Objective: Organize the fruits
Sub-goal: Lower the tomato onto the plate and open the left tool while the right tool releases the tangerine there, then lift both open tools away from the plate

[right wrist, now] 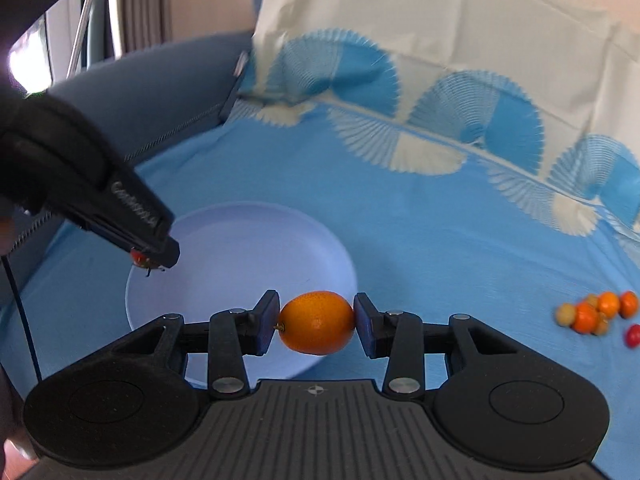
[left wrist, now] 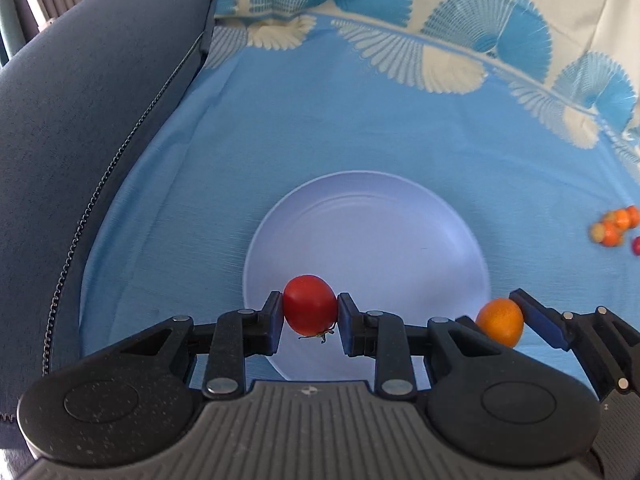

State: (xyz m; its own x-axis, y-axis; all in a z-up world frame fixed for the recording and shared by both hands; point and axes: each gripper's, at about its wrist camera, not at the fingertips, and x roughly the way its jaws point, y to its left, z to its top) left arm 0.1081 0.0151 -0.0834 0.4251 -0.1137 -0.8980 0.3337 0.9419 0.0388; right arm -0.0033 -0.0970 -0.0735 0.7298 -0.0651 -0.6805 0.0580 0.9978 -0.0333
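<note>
My left gripper [left wrist: 310, 312] is shut on a red cherry tomato [left wrist: 310, 305], held over the near rim of a pale lilac plate [left wrist: 368, 220]. The plate holds nothing. My right gripper [right wrist: 316, 320] is shut on an orange kumquat [right wrist: 317, 322], hovering over the plate's [right wrist: 248, 248] near right edge. In the left wrist view the kumquat [left wrist: 500, 321] and the right gripper [left wrist: 508, 320] show at the lower right. In the right wrist view the left gripper [right wrist: 150, 256] reaches in from the left with the tomato [right wrist: 138, 257] mostly hidden.
A cluster of small orange and yellowish fruits [right wrist: 596, 312] with one red tomato [right wrist: 633, 335] lies on the blue cloth [right wrist: 440, 240] at the right. A dark blue cushion [left wrist: 80, 140] rises at the left. A patterned cream-and-blue drape [right wrist: 440, 80] stands behind.
</note>
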